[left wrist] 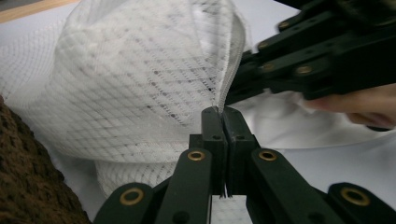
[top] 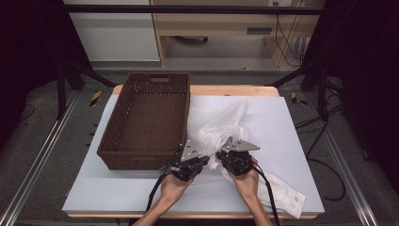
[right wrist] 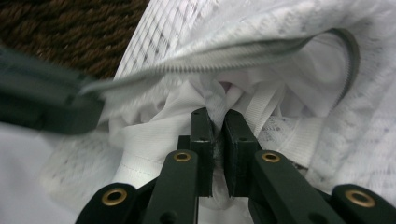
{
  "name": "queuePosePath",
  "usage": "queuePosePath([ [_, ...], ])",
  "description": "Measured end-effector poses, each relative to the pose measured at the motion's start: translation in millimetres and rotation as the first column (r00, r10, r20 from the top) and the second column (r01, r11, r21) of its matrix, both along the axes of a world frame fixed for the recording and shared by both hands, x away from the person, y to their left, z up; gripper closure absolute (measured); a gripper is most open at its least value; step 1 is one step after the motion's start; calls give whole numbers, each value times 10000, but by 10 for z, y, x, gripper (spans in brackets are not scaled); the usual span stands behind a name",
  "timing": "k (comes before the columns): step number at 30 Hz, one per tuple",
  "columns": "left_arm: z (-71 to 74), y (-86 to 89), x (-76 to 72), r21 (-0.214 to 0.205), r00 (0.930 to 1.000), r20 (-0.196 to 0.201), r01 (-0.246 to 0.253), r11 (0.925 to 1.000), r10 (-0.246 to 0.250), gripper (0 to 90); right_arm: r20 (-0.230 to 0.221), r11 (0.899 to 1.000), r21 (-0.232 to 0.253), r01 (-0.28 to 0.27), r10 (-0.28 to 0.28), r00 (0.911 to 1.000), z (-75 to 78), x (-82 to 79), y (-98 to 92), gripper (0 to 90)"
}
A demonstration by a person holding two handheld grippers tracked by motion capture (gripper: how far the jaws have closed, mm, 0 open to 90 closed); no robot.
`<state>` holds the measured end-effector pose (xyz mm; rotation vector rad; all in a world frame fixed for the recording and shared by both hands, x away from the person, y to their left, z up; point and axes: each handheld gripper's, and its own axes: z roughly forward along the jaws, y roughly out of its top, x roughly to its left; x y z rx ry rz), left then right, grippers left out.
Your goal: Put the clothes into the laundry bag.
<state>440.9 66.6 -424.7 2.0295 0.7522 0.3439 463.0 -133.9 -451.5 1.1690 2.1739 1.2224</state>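
No readable brand, label or writing in any view.

High view: white mesh laundry bag with a zipper (top: 220, 127) lies on the white table top (top: 94, 188), just right of the brown woven wicker basket (top: 148, 117), touching its right wall. A white cloth garment (top: 282, 195) spills out of the bag toward the near right corner of the table. Left gripper (top: 200, 153) and right gripper (top: 226, 148) sit side by side at the bag's near edge, each in a hand, tips on the mesh. Jaw gap too small to judge from here.

Left gripper view: left gripper (left wrist: 223, 112) has its jaws together, clamped on the zipper edge of the mesh bag (left wrist: 140, 84); the zipper tape runs straight down into the pinch. Bag bulges up and to the left of the tips. Basket wall (left wrist: 28, 177) at lower left. The other gripper (left wrist: 238, 88) comes in from the right, its tips on the same zipper edge just above, a hand (left wrist: 359, 105) behind it.

Right gripper view: right gripper (right wrist: 217, 119) has its jaws nearly together, pinched on a fold of white fabric at the bag's open mouth; a thin sliver of cloth sits between the pads. Zipper (right wrist: 224, 58) arcs over the opening above the tips. The garment (right wrist: 154, 135) is bunched inside the mouth. Blurred left gripper (right wrist: 93, 109) at left holds the zipper end. Basket weave (right wrist: 70, 28) at top left.
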Motion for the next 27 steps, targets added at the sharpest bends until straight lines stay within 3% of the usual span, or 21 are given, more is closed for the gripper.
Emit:
queuePosePath([
  [4, 40, 17, -48, 65, 9999, 85, 117, 9999, -117, 884, -205, 9929, -7, 1191, -1191, 9927, -85, 209, 13, 840],
  [5, 44, 29, -55, 28, 9999, 72, 146, 9999, -146, 884, -231, 9881, -31, 1539, -1539, 9878, -110, 242, -10, 840],
  [7, 38, 44, -56, 71, 9998, -5, 216, 9997, -216, 884, -280, 9689, 94, 2474, -2471, 9686, -180, 308, -103, 840],
  [10, -15, 43, -25, 165, 9998, -118, 171, 9997, -169, 884, -279, 9561, 360, 2909, -2900, 9566, -229, 315, -198, 823],
  [13, -76, 36, 15, 255, 9997, -223, 66, 9997, -60, 883, -331, 9704, 556, 2350, -2334, 9718, -185, 249, -236, 659],
  [17, -106, 39, 49, 155, 9995, -301, -70, 9999, 75, 882, 69, 9898, 598, 1295, -1302, 9915, -29, 35, -355, 467],
  [21, -109, 35, 47, 130, 9996, -251, -107, 9999, 110, 881, 405, 9914, 1, 1306, -1305, 9906, 64, -159, -548, 274],
  [23, -113, 27, 47, 138, 9996, -256, -101, 9999, 105, 881, -121, 9895, -180, 1435, -1438, 9895, 34, -199, -651, 229],
  [27, -125, 17, 47, 174, 9995, -298, -74, 9998, 79, 880, -1060, 9910, -759, 1101, -1178, 9874, -154, -210, -706, 294],
])
